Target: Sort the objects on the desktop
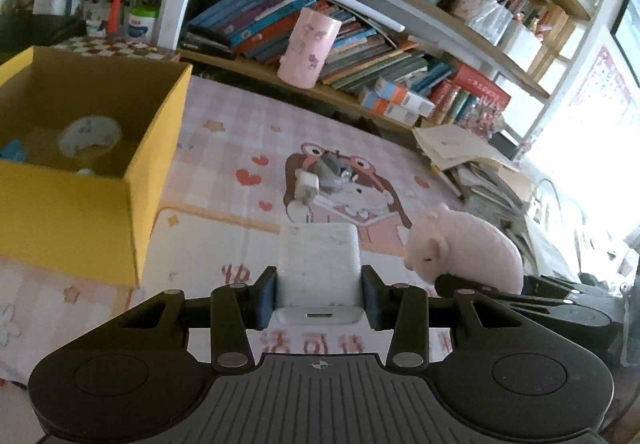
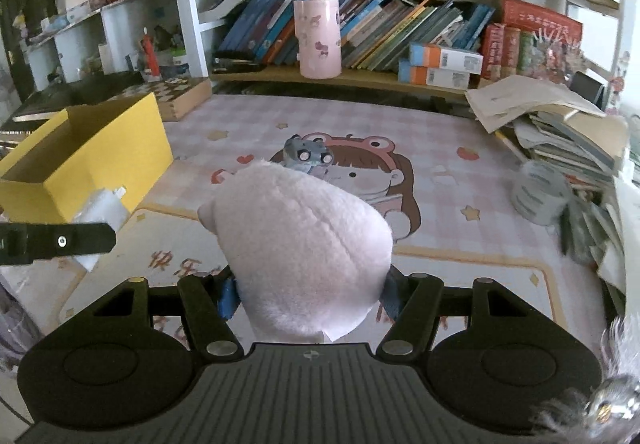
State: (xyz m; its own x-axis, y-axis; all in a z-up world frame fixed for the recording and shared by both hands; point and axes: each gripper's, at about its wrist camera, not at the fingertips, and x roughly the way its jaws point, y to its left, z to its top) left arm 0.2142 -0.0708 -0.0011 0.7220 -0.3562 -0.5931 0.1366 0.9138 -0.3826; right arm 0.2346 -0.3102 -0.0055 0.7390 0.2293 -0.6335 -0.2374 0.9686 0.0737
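My left gripper (image 1: pixel 319 294) is shut on a white rectangular charger block (image 1: pixel 318 264), held above the pink desk mat (image 1: pixel 224 148). My right gripper (image 2: pixel 308 296) is shut on a pink plush pig (image 2: pixel 304 244), which hides its fingertips; the same pig (image 1: pixel 468 250) shows at the right of the left wrist view. A yellow cardboard box (image 1: pixel 92 212) stands at the left, with a tape roll (image 1: pixel 90 138) inside. On the mat's middle lie a small white plug (image 1: pixel 306 188) and a grey toy (image 2: pixel 307 157). The left gripper's finger (image 2: pixel 56 242) and the white block (image 2: pixel 100 212) appear at the left of the right wrist view.
A pink cup (image 2: pixel 317 38) stands on the low book shelf (image 2: pixel 360 78) at the back. Piled papers and books (image 2: pixel 560 132) crowd the right edge, with a grey tape roll (image 2: pixel 540 192) beside them. A chessboard box (image 2: pixel 176 94) sits behind the yellow box (image 2: pixel 92 160).
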